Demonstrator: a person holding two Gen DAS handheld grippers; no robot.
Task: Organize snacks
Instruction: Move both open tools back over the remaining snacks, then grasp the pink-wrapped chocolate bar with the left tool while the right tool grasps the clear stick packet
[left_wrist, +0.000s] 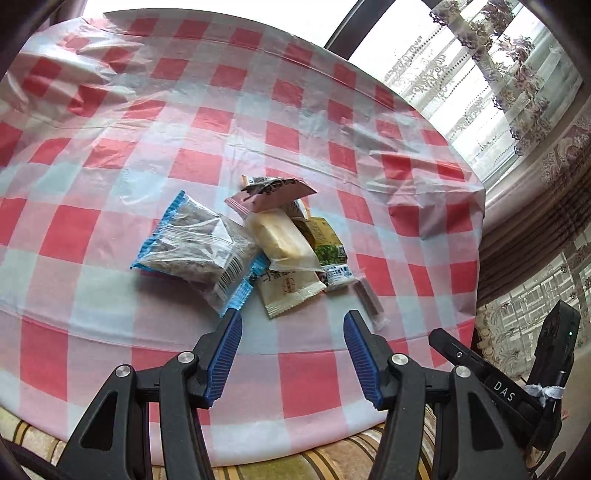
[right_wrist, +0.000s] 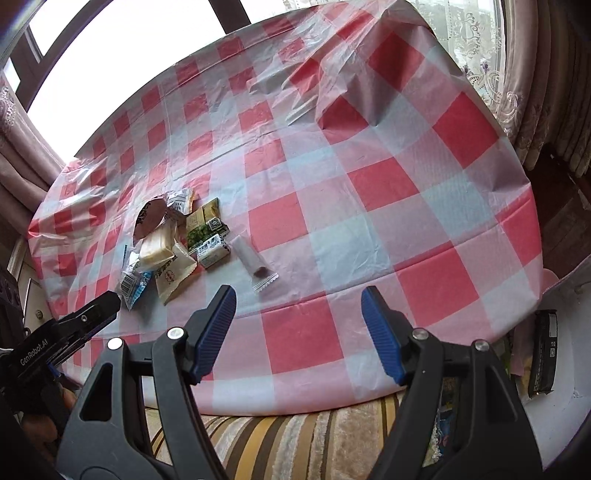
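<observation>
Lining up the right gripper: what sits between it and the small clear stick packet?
Nothing: the right wrist view shows only bare checkered tablecloth between the open right gripper and the clear stick packet.

The left gripper (left_wrist: 292, 325) and the right gripper (right_wrist: 298, 301) are showing black plastic arms, silver screws and ribbed blue pads (left_wrist: 225, 354); white letters are reading "DAS" and "GenRobot.AI".

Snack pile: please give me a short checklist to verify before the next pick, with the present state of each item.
1. Left gripper open, holding nothing: ok.
2. Right gripper open, holding nothing: ok.
3. Snack pile before the left gripper: ok.
4. Packets lie apart for a single grasp: not ok, they overlap.
5. Clear stick packet lies apart from the pile: ok.
6. Container for sorted snacks in view: not ok, none visible.
</observation>
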